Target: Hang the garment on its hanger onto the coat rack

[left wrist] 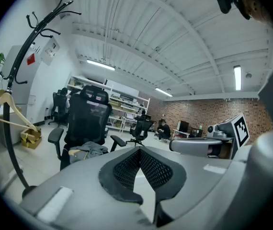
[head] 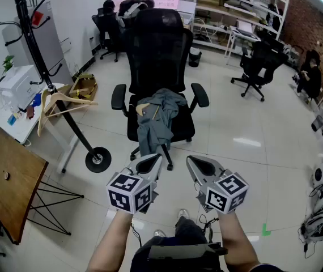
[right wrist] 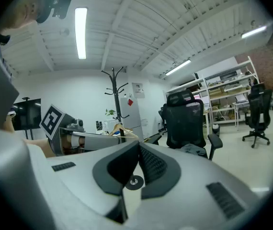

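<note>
Garment [head: 161,123] limp, light, heaped on far chair [head: 158,44]; grasp its stiff wooden hanger [head: 144,110]. Left gripper [head: 149,162] and right gripper [head: 199,164] both clenched, empty

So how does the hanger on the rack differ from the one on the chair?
The rack hanger is bare; the chair hanger is mostly buried in the grey garment. The rack hanger hangs on the coat rack; the chair hanger lies on the seat. Both look like light wood.
</note>
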Demonstrator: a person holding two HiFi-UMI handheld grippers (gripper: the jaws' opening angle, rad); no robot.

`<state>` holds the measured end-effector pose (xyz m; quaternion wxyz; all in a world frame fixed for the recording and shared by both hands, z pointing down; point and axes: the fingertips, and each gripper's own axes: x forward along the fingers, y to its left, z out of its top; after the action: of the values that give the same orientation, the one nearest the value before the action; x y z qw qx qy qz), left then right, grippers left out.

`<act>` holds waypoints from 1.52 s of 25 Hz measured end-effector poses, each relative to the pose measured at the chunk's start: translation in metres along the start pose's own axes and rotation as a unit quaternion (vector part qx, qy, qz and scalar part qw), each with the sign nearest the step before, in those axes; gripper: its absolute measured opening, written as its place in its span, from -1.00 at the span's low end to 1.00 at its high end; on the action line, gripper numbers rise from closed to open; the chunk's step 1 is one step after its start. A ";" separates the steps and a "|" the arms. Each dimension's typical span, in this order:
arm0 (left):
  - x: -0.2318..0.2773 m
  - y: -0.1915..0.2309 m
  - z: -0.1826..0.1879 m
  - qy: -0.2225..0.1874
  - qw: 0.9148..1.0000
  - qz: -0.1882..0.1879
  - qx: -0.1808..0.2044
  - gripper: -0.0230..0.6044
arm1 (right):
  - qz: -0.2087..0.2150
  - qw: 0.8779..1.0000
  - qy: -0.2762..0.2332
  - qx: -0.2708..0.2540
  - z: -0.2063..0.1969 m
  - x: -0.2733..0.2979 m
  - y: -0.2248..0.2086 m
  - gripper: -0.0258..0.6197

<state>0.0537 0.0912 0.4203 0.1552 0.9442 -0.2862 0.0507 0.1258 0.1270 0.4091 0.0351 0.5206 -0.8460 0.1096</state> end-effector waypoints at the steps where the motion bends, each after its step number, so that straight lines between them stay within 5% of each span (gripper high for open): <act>1: 0.002 0.003 0.000 0.001 1.000 0.001 0.000 -0.93 | 0.000 1.000 0.001 0.001 0.000 0.003 -0.003 -0.92; 15: 0.104 0.091 0.024 0.015 0.999 0.033 0.002 -0.93 | 0.023 1.000 -0.001 0.015 0.015 0.106 -0.106 -0.92; 26: 0.209 0.181 0.088 -0.008 0.995 0.103 0.001 -0.93 | 0.075 0.997 0.006 0.000 0.066 0.218 -0.219 -0.92; 38: 0.248 0.240 0.088 0.013 0.990 0.142 -0.002 -0.93 | 0.088 0.996 0.036 -0.002 0.059 0.288 -0.254 -0.92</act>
<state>0.1267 -0.2564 0.4467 0.1517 0.8932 -0.4150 0.0837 0.2234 -0.2481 0.4394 0.0564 0.4400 -0.8869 0.1292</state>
